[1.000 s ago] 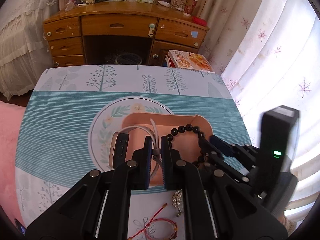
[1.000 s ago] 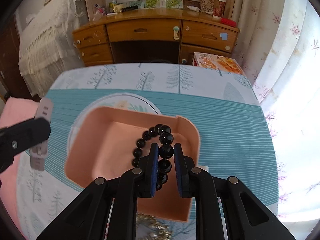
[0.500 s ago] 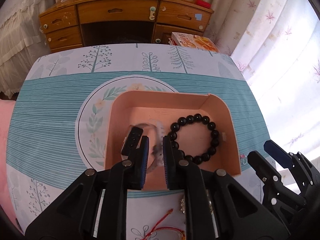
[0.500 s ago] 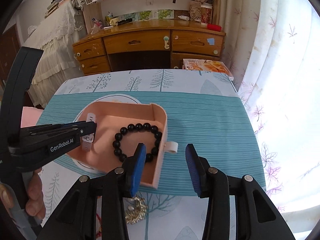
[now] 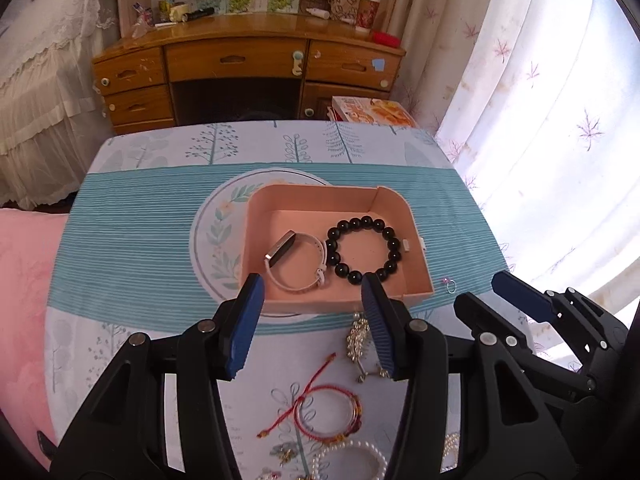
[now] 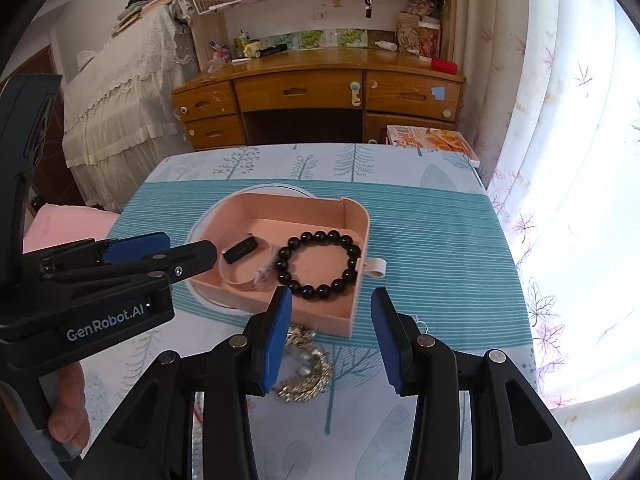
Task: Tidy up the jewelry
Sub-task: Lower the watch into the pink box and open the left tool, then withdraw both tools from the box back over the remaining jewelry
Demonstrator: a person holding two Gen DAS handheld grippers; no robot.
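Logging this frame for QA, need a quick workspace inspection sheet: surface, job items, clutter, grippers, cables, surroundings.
Surface: table under a teal striped cloth with tree prints.
Job's things: pink tray holds black bead bracelet and white-strapped watch, side by side. Outside the tray, on the near side: gold brooch, red string bracelet, pearl strand, small ring.
Clutter: nothing seen.
Grippers: left gripper open, empty; right gripper open, empty; both short of the tray.
Cables: nothing seen.
Surroundings: wooden desk behind, curtain at right, book past the table's far edge.
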